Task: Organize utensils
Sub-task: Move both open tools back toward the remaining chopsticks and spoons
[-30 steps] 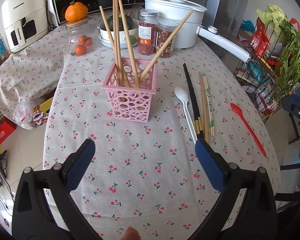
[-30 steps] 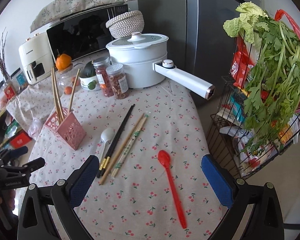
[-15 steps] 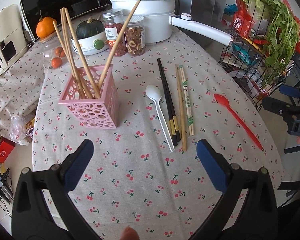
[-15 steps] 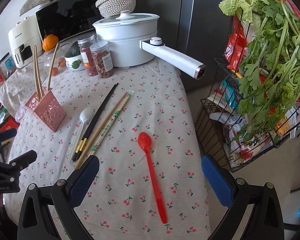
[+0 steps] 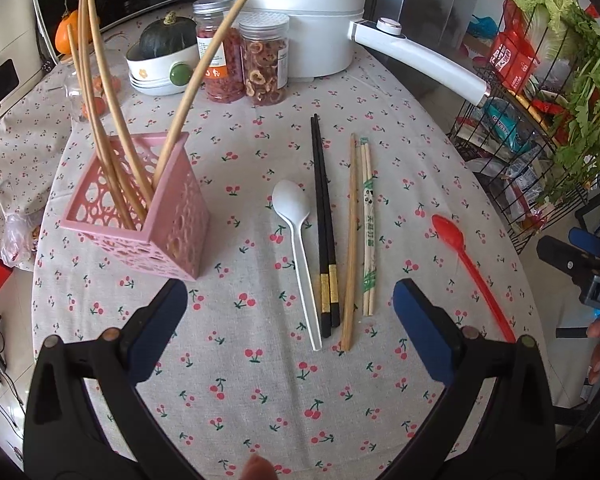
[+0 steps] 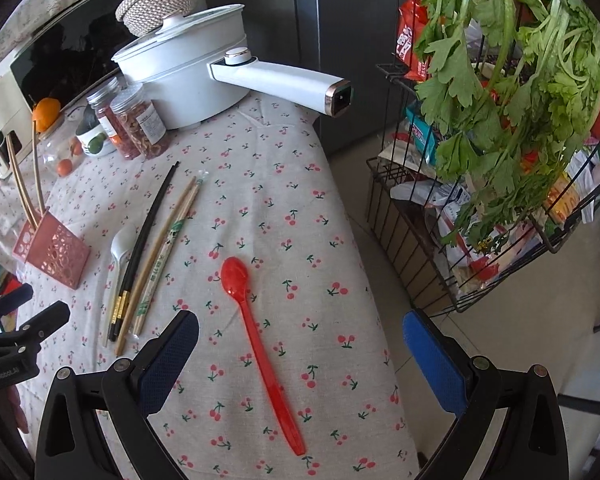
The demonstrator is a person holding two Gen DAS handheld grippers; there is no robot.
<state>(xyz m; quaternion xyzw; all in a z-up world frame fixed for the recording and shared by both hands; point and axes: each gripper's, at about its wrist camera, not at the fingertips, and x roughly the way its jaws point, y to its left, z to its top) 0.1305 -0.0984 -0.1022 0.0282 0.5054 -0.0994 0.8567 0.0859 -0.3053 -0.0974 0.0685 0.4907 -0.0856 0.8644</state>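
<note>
A pink perforated holder [image 5: 148, 224] [image 6: 54, 252] stands on the cherry-print tablecloth with several wooden chopsticks [image 5: 104, 120] in it. Right of it lie a white spoon [image 5: 298, 240] [image 6: 118, 256], black chopsticks [image 5: 324, 224] [image 6: 148, 232], a wooden chopstick [image 5: 352, 240] and a wrapped pair [image 5: 368, 232] [image 6: 162, 260]. A red spoon [image 5: 466, 264] [image 6: 260, 344] lies near the right edge. My left gripper [image 5: 290, 330] is open above the near ends of the loose utensils. My right gripper [image 6: 300, 354] is open around the red spoon's handle.
A white pot [image 5: 300, 12] with a long handle [image 6: 280, 80], two jars [image 5: 240, 60], a bowl with a squash [image 5: 160, 60] and an orange [image 5: 66, 36] stand at the back. A wire rack with greens [image 6: 500, 120] stands right of the table edge.
Both grippers have moved forward and down toward the table. The left has come closer to the loose utensils; the right now straddles the red spoon. Both stay open.
</note>
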